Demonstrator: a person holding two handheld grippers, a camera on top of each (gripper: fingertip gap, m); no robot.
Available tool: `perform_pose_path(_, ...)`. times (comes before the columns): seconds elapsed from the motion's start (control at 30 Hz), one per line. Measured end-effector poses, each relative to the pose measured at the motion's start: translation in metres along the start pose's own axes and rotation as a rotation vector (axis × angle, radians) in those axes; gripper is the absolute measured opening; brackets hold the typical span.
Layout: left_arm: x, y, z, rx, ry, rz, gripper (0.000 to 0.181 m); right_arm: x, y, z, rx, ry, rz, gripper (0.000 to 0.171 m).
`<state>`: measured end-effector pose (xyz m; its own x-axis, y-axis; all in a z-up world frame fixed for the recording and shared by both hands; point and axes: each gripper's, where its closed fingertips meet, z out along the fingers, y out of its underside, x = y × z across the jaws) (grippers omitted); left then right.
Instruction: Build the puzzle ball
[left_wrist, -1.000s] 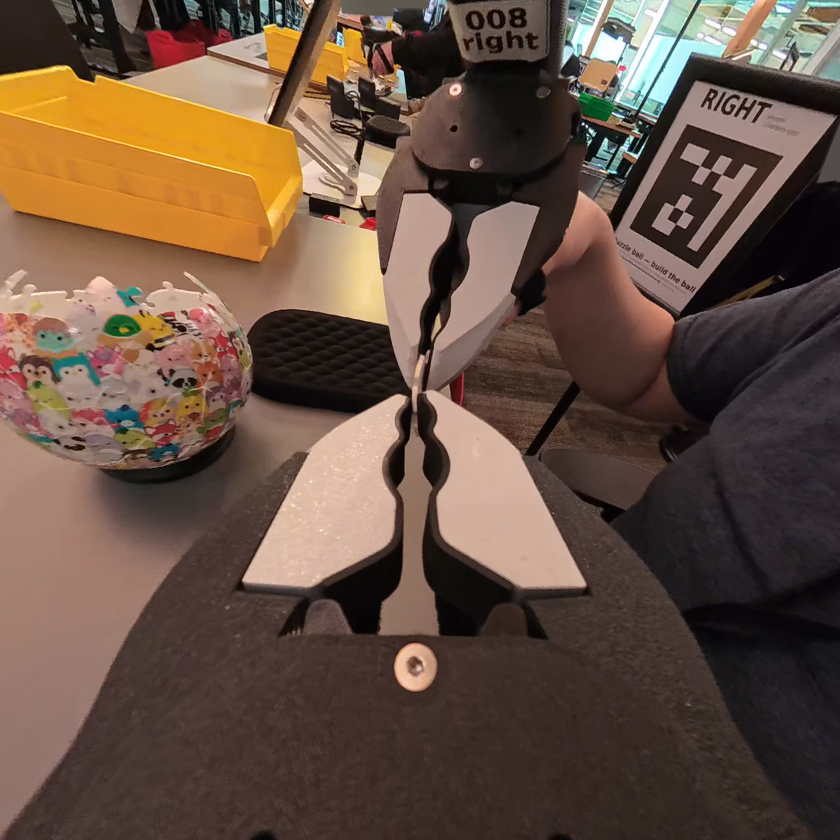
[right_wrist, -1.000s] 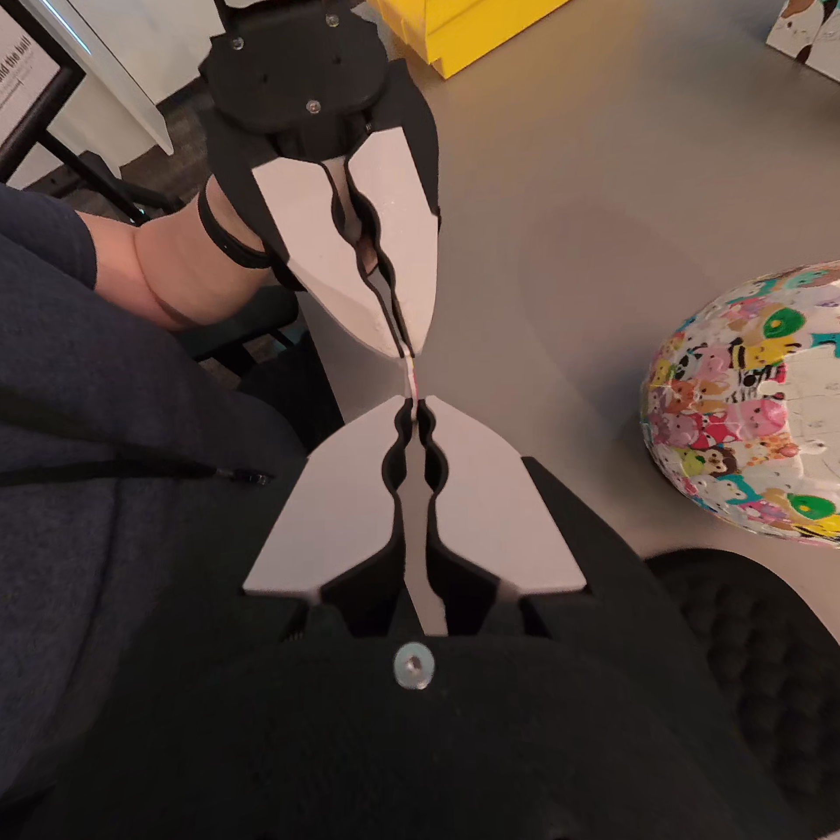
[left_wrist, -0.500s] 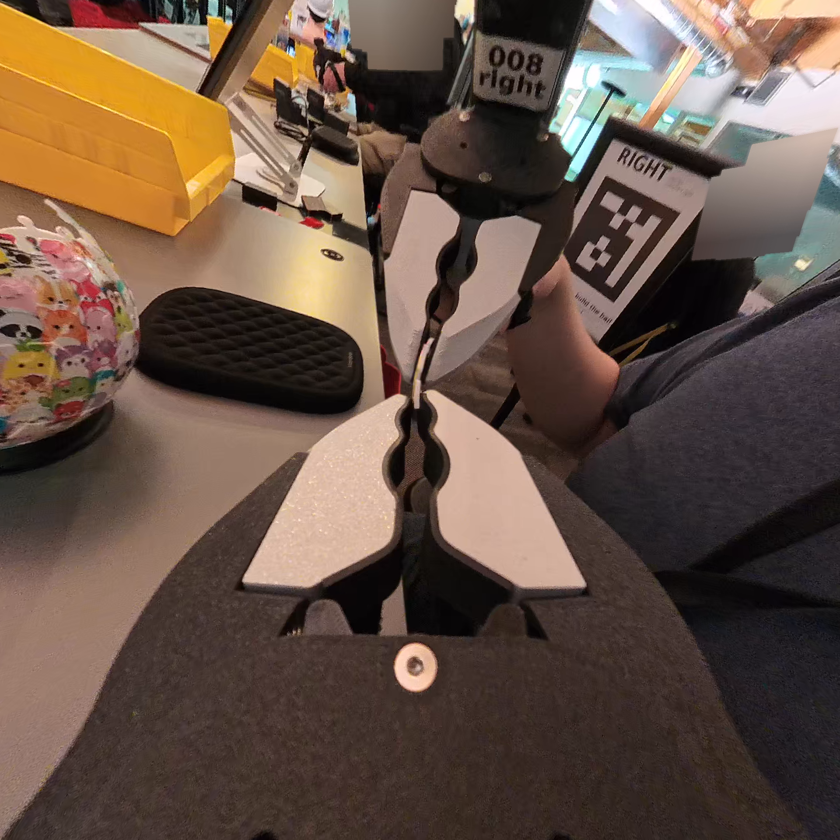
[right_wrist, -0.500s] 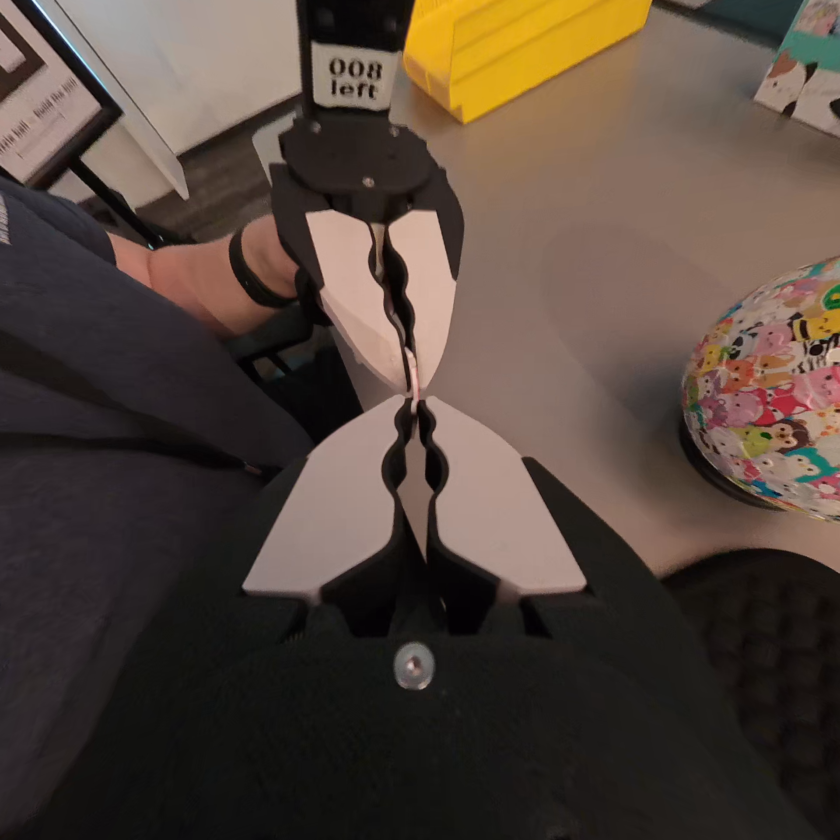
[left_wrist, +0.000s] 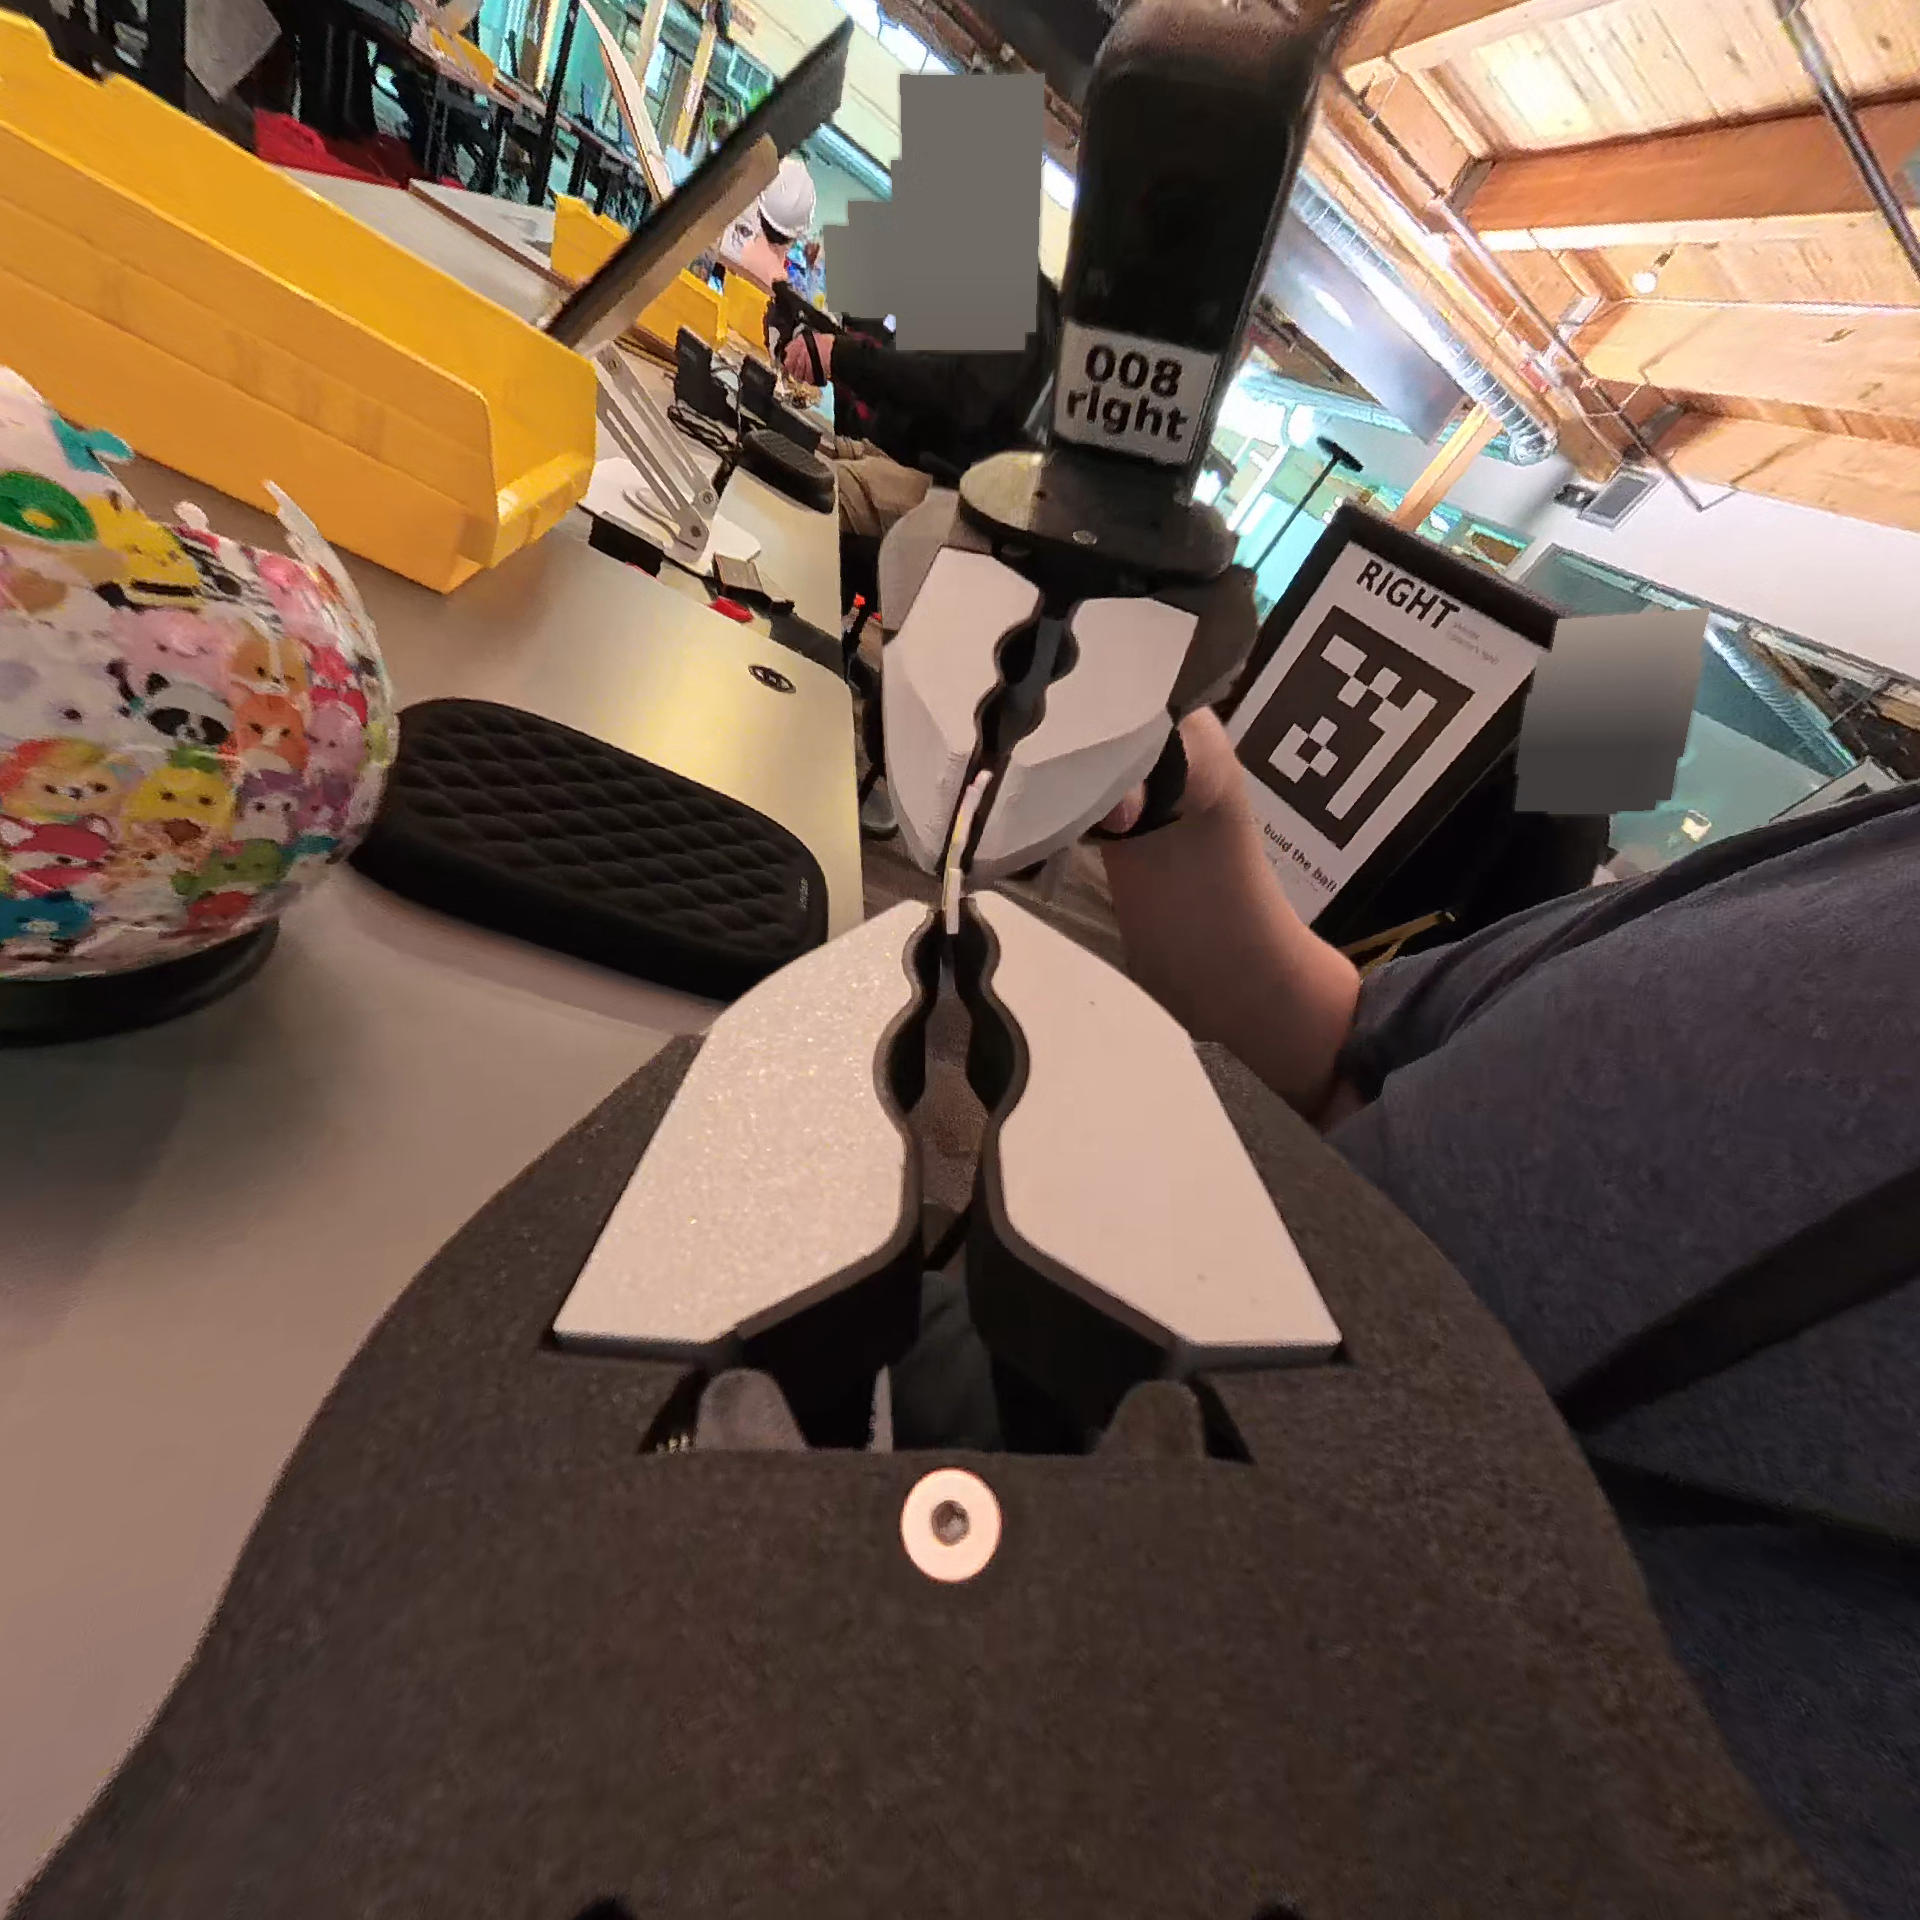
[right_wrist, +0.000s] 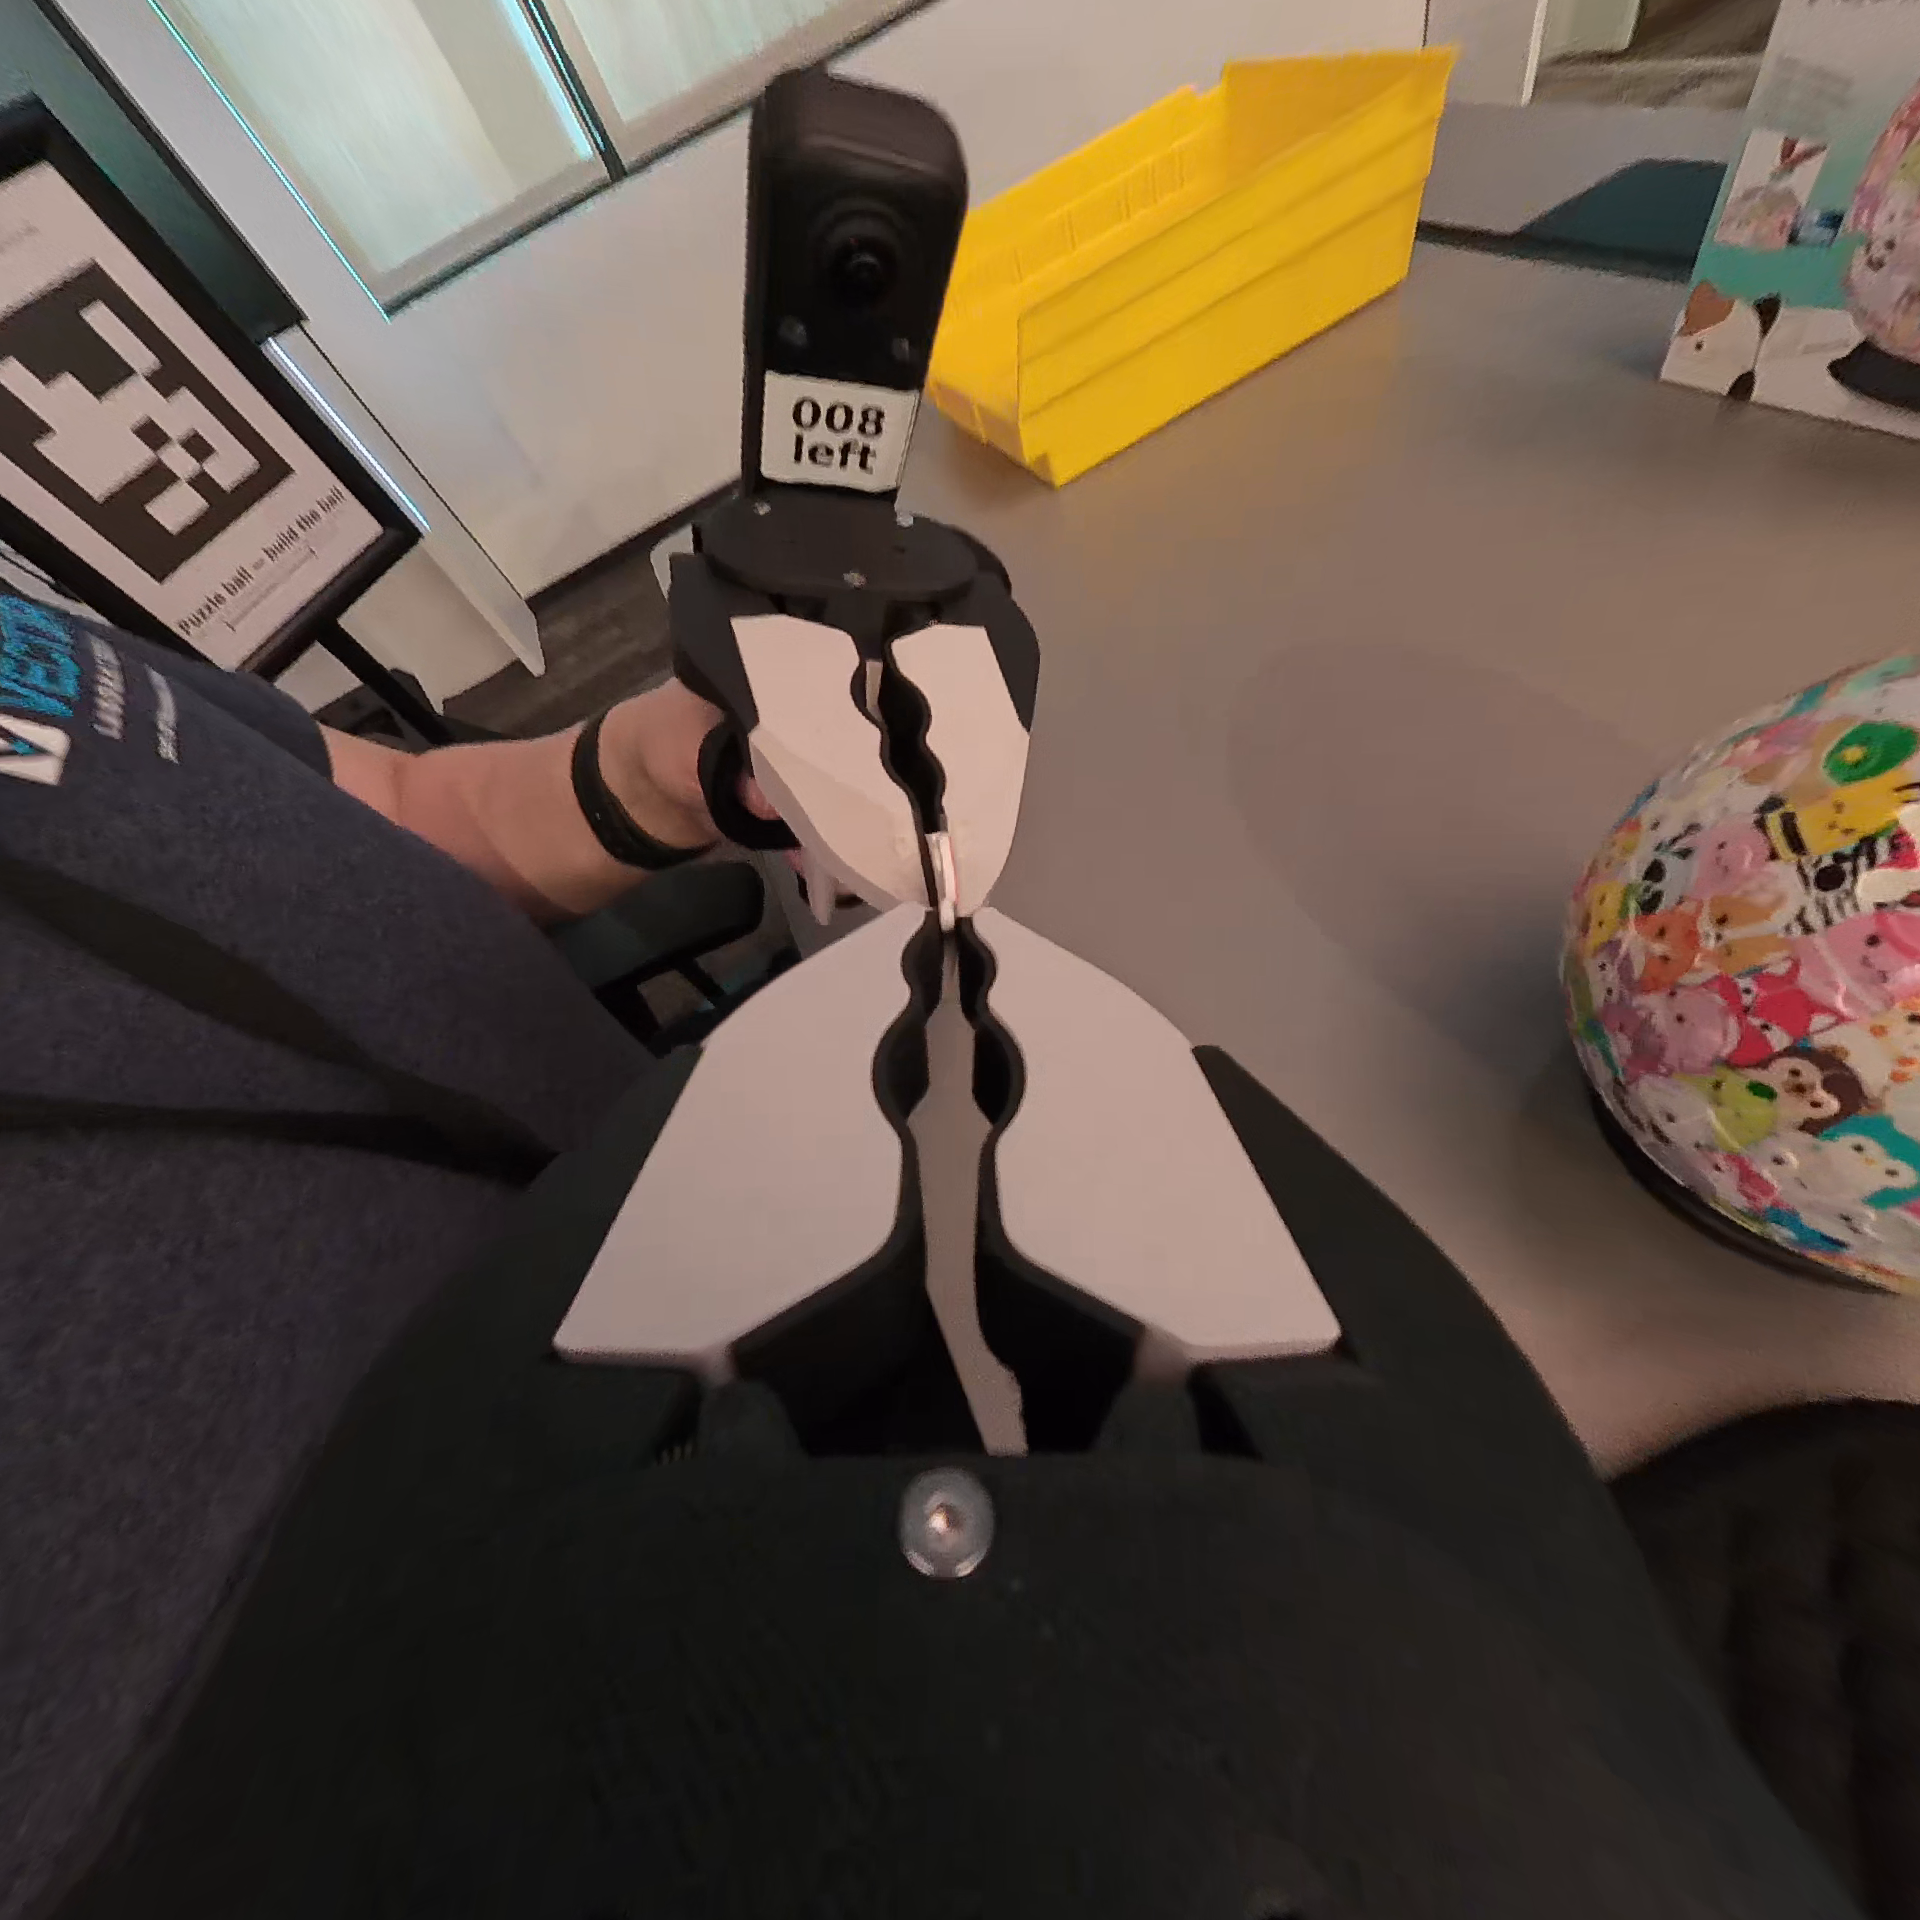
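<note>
Both grippers meet tip to tip off the bench's near edge. Left gripper (left_wrist: 951, 914) and right gripper (right_wrist: 948, 920) each clenched on the same thin puzzle piece (left_wrist: 961, 847), edge-on, long axis along both finger lines. Puzzle ball (right_wrist: 1756, 966) sits on the bench on the left gripper's side, well apart. Likely a handover or regrip.

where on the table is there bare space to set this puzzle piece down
Bare grey table lies between the yellow bin, the puzzle ball and the left gripper. It is tighter where the ball and black pad sit side by side.
</note>
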<state>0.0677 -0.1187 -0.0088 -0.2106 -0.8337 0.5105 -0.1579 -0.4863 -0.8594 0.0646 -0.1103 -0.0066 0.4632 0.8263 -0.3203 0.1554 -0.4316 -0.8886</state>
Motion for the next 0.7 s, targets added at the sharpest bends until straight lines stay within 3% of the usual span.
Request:
perform_pose_path(0.2, -0.007, -0.015, -0.005, 0.17, 0.069, -0.096, 0.002, 0.008, -0.019, 0.002, 0.107, -0.022, 0.031, 0.005)
perform_pose_path(0.3, -0.013, -0.023, -0.011, 0.255, 0.089, -0.154, 0.002, 0.018, -0.026, -0.001, 0.165, 0.024, 0.043, 0.024)
perform_pose_path(0.5, -0.019, -0.031, -0.021, 0.343, 0.068, -0.175, 0.002, 0.016, -0.037, -0.002, 0.364, -0.071, 0.135, 0.017)
perform_pose_path(0.67, -0.016, -0.036, -0.021, 0.362, 0.061, -0.154, 0.002, 0.02, -0.039, 0.008, 0.372, -0.093, 0.149, 0.016)
perform_pose_path(0.7, -0.015, -0.036, -0.021, 0.361, 0.06, -0.146, 0.002, 0.017, -0.04, 0.008, 0.377, -0.123, 0.146, 0.009)
